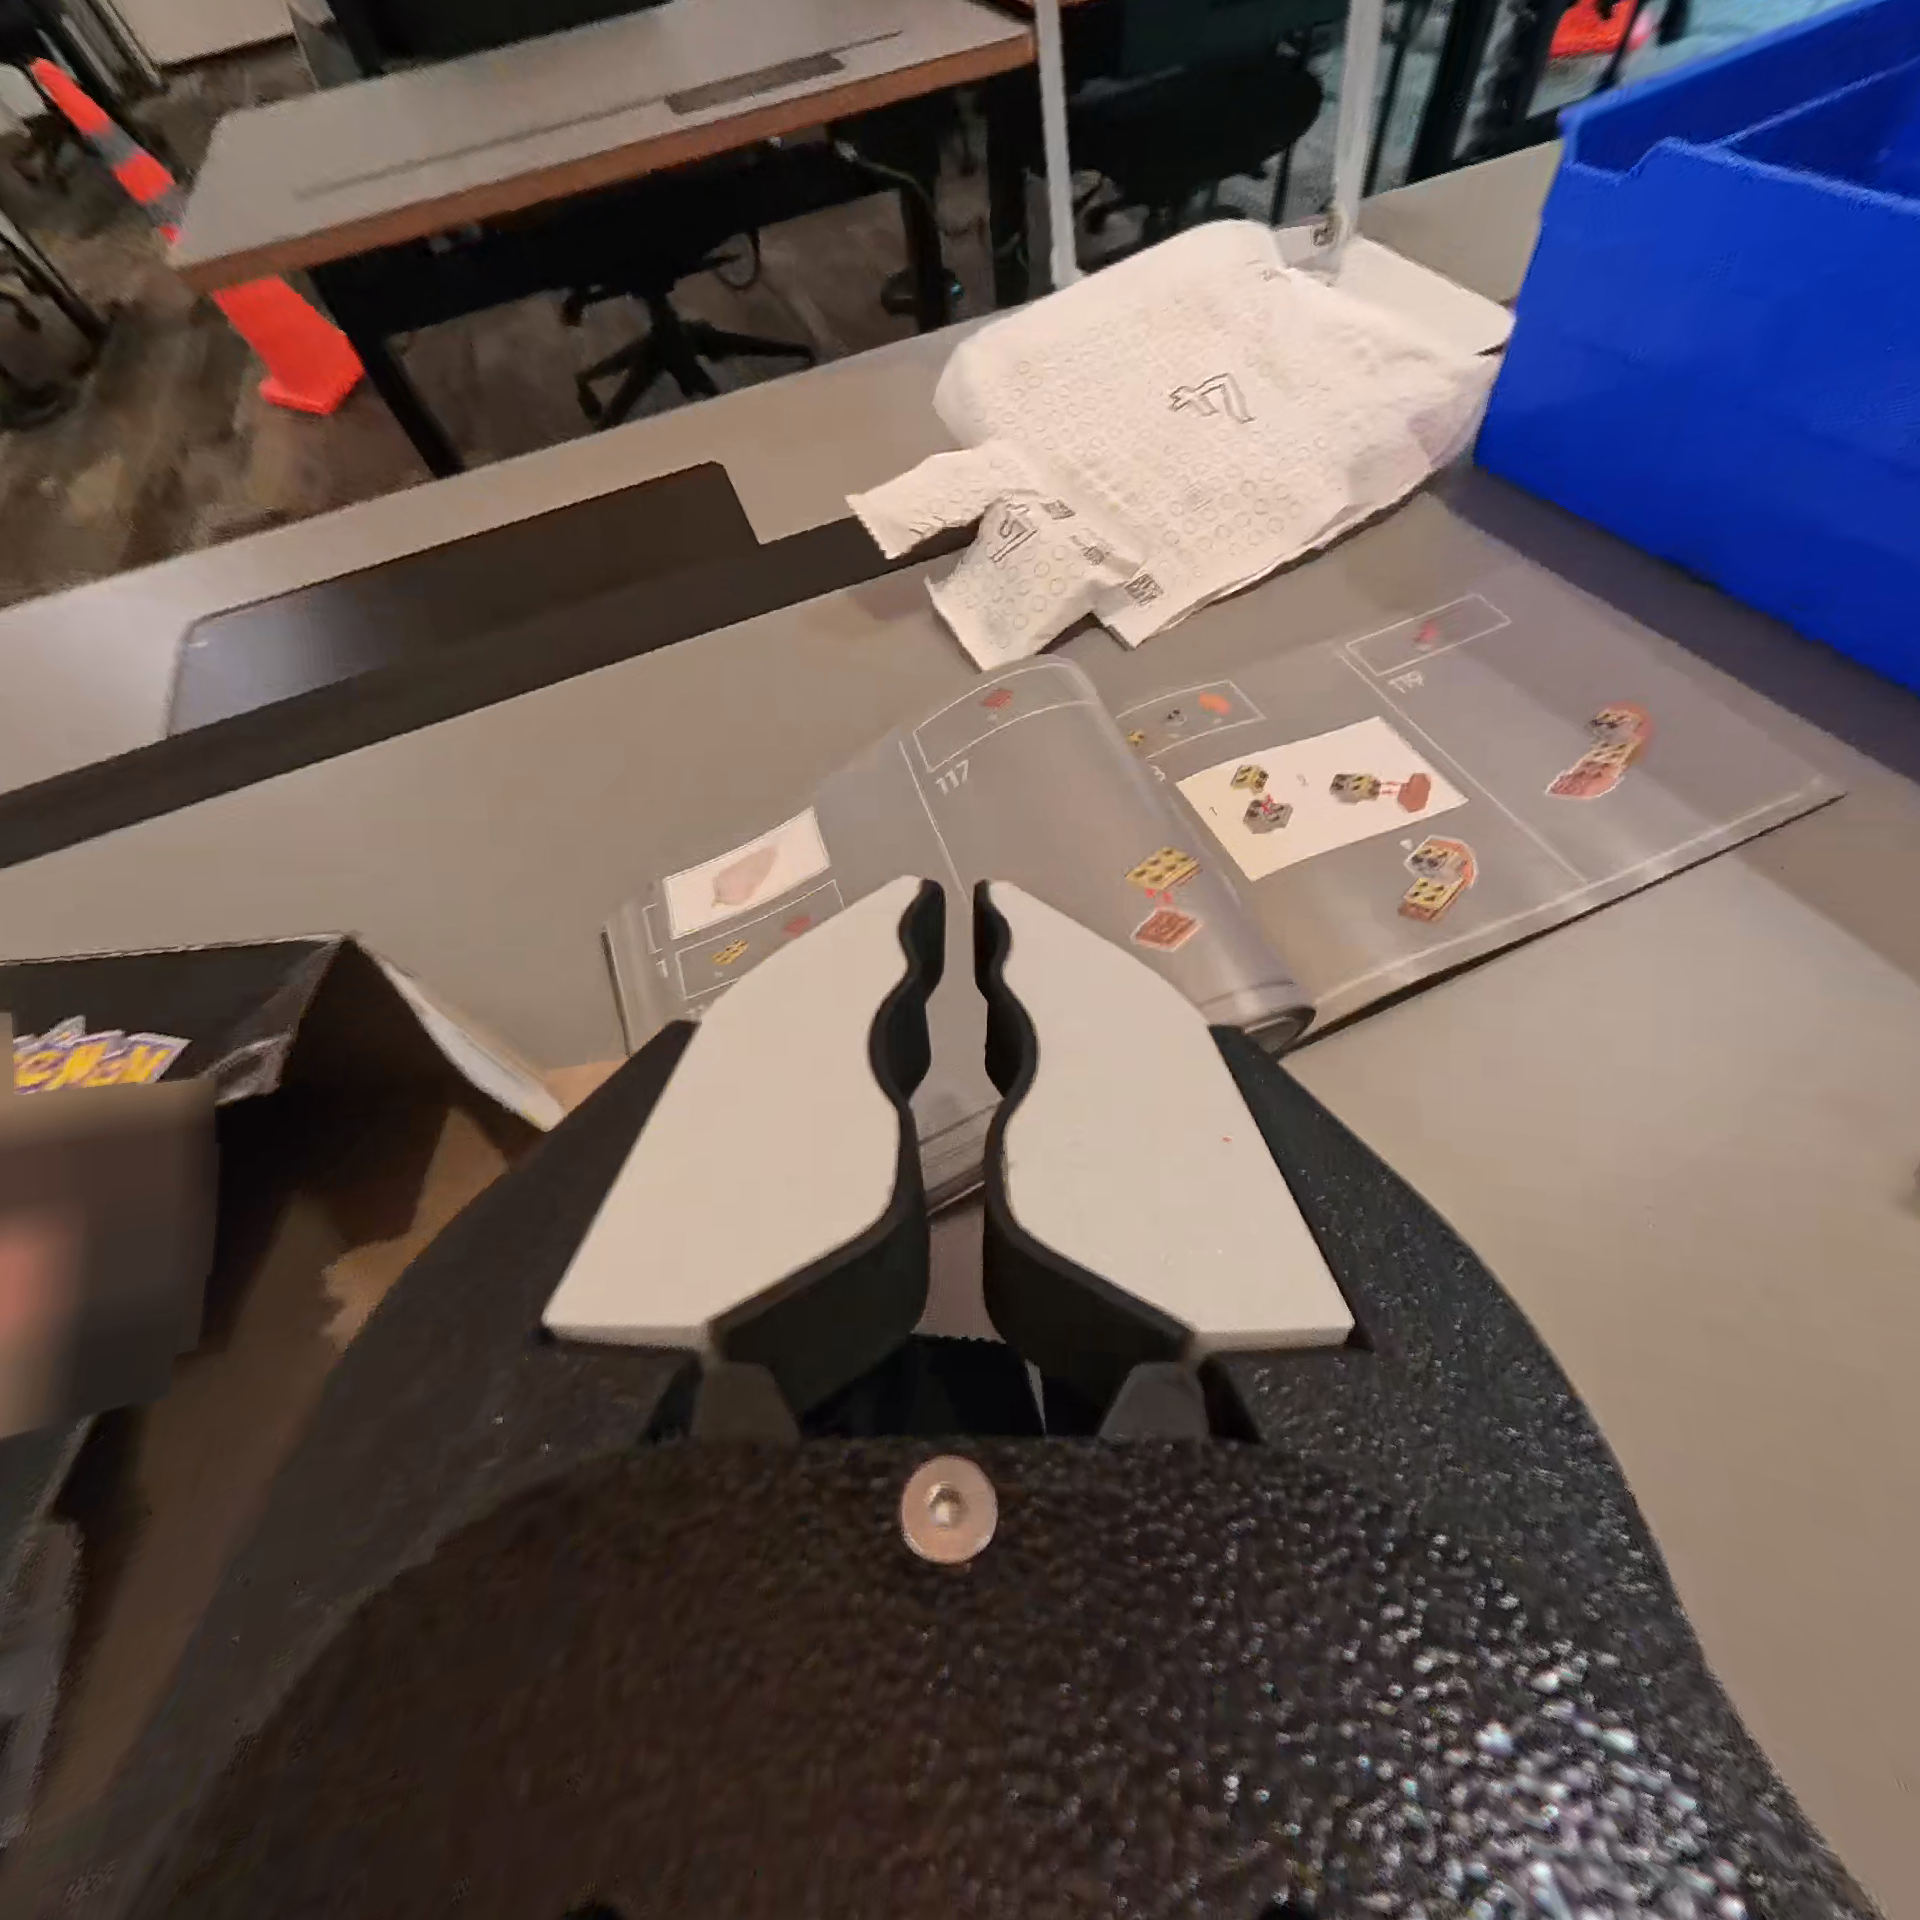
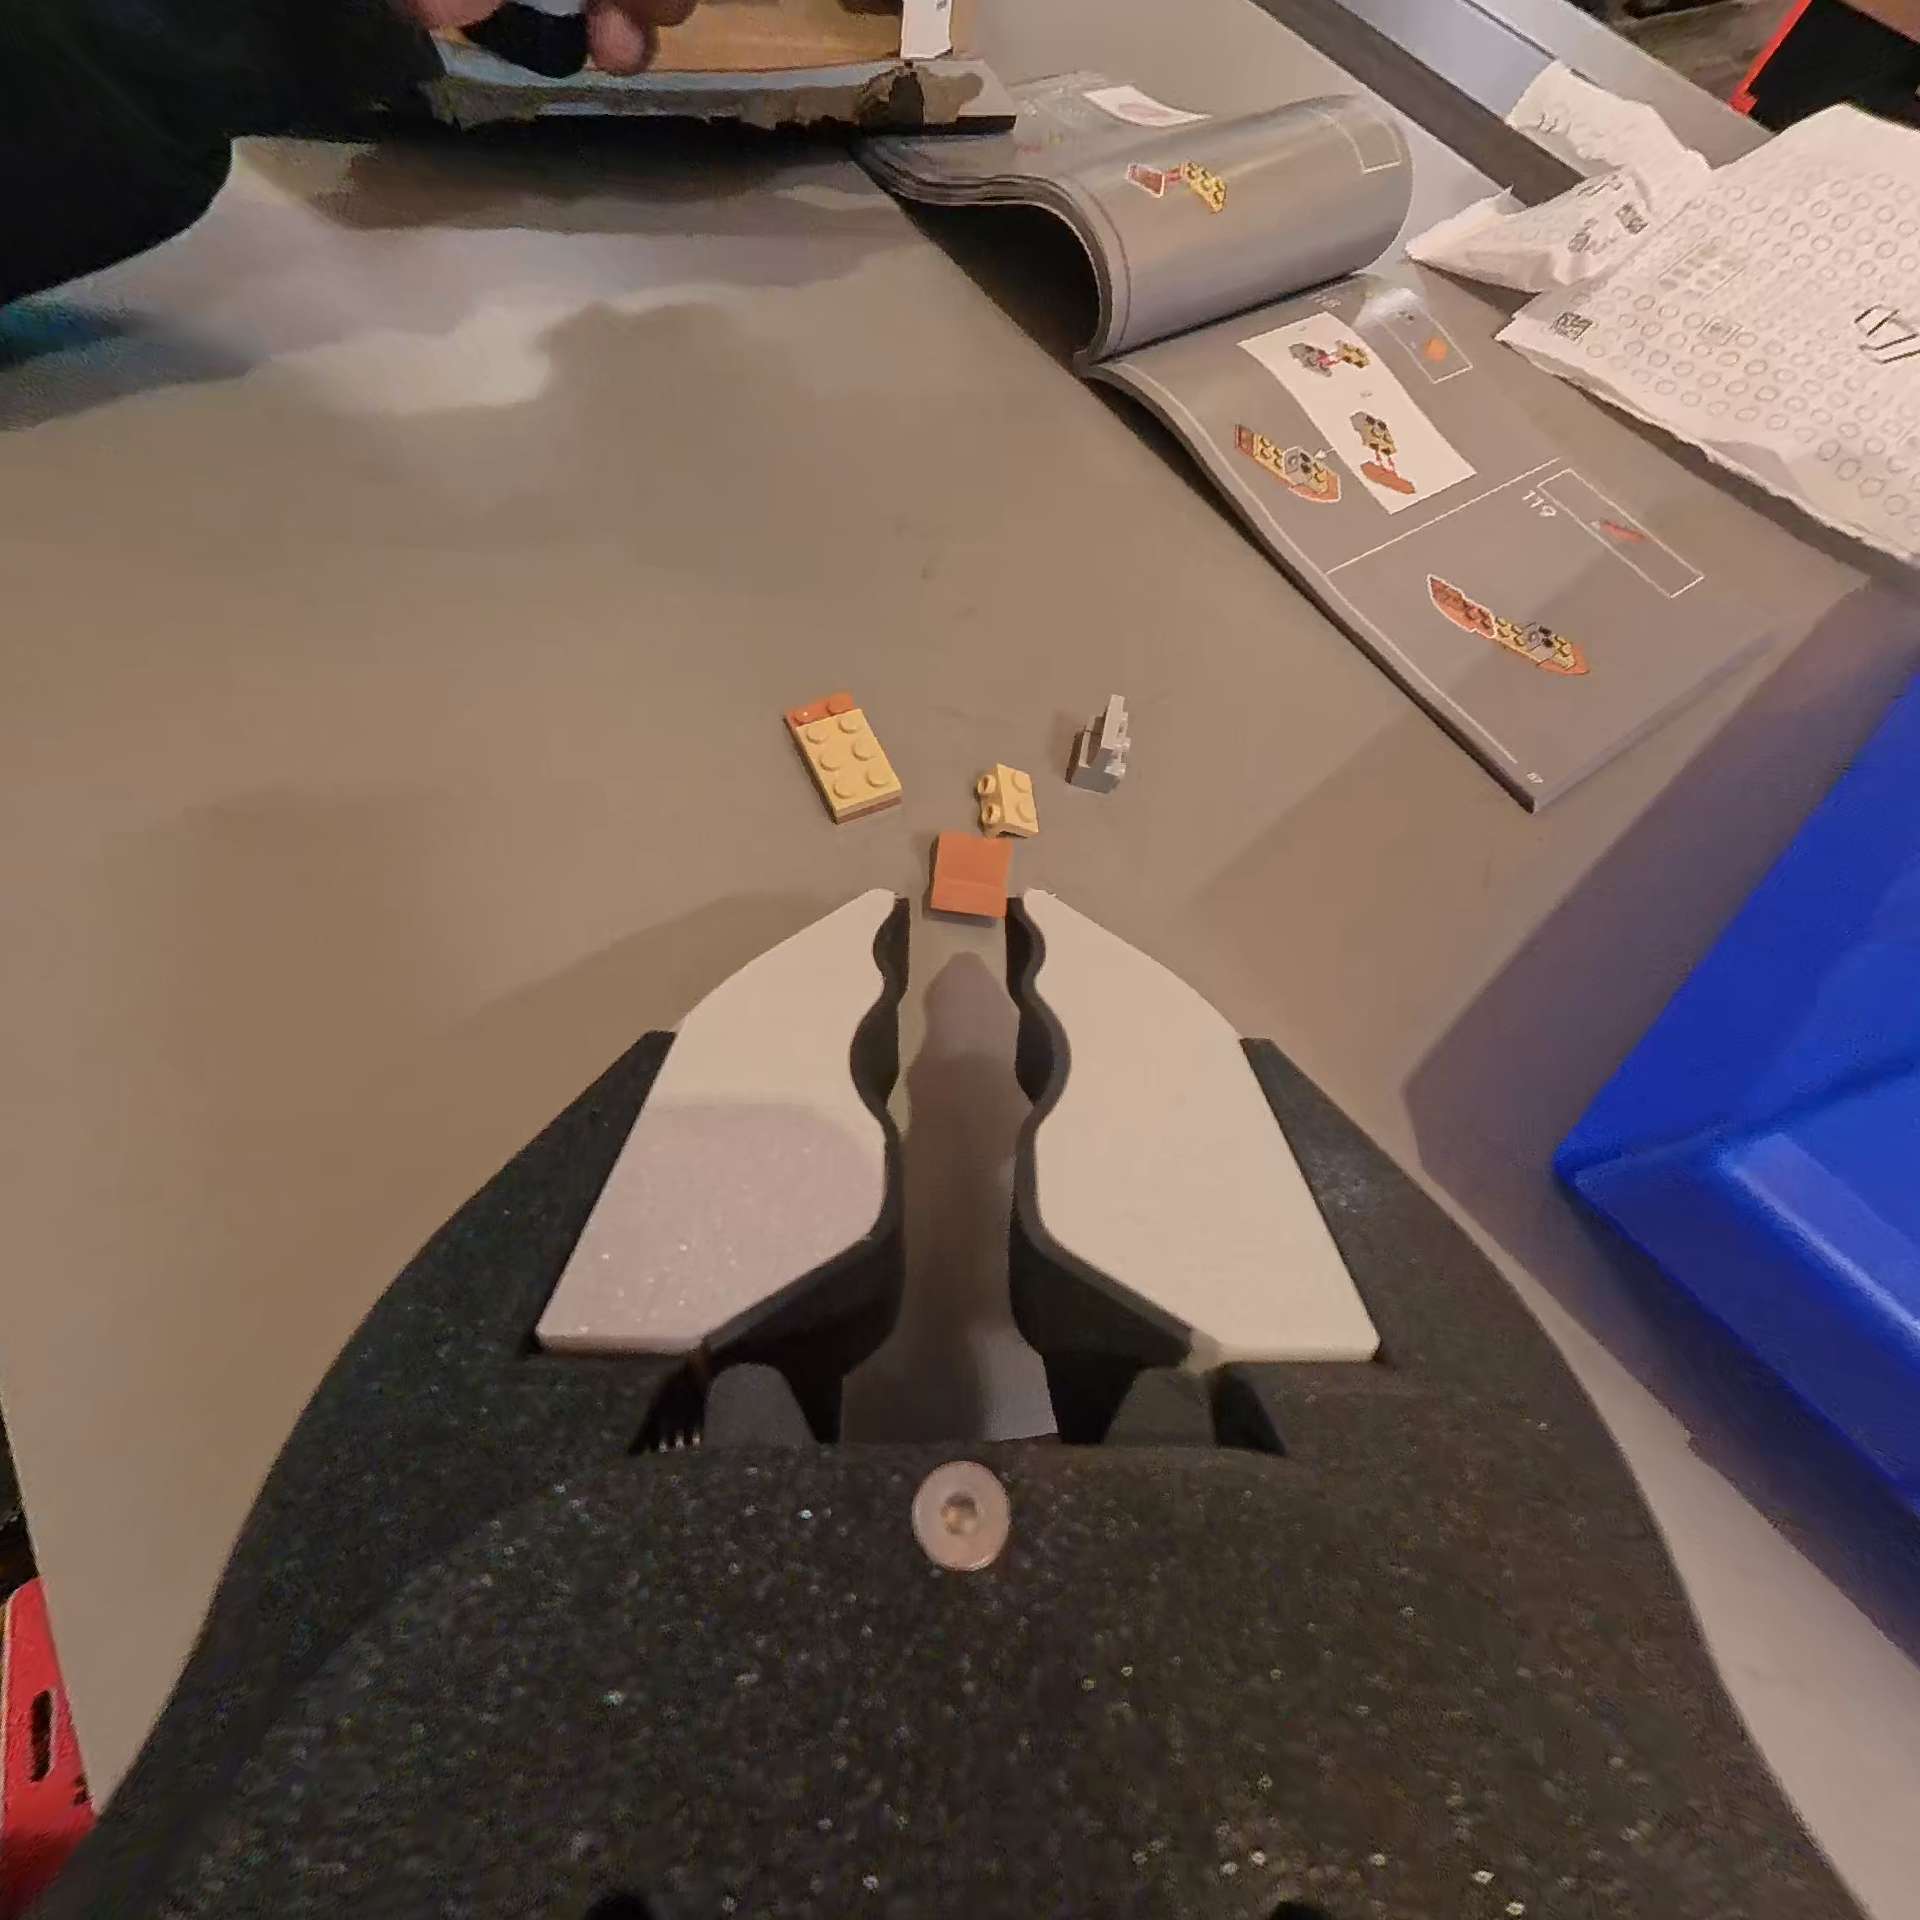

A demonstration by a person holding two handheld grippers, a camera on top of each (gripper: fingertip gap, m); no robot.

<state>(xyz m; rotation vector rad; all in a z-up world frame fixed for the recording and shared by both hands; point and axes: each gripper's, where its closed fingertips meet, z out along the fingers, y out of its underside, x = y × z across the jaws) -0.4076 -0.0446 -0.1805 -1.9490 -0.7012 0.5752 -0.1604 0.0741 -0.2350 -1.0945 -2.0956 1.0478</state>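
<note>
My right claw hangs low over the grey worktop. Its two fingers are apart and hold nothing. An orange block lies on the worktop just past the tips, in line with the gap, and the pads do not press it. A small tan block sits just beyond the orange one. A tan plate with an orange end lies to the left of them, and a small grey piece stands to the right. Farther right is an open booklet with pictures of blocks. A blue bin sits at the near right edge.

My left claw is up above the near pages of the booklet. Its fingers are only a little apart, with nothing between them. White paper bags lie beyond the booklet, beside the blue bin. A dark box is to the left.
</note>
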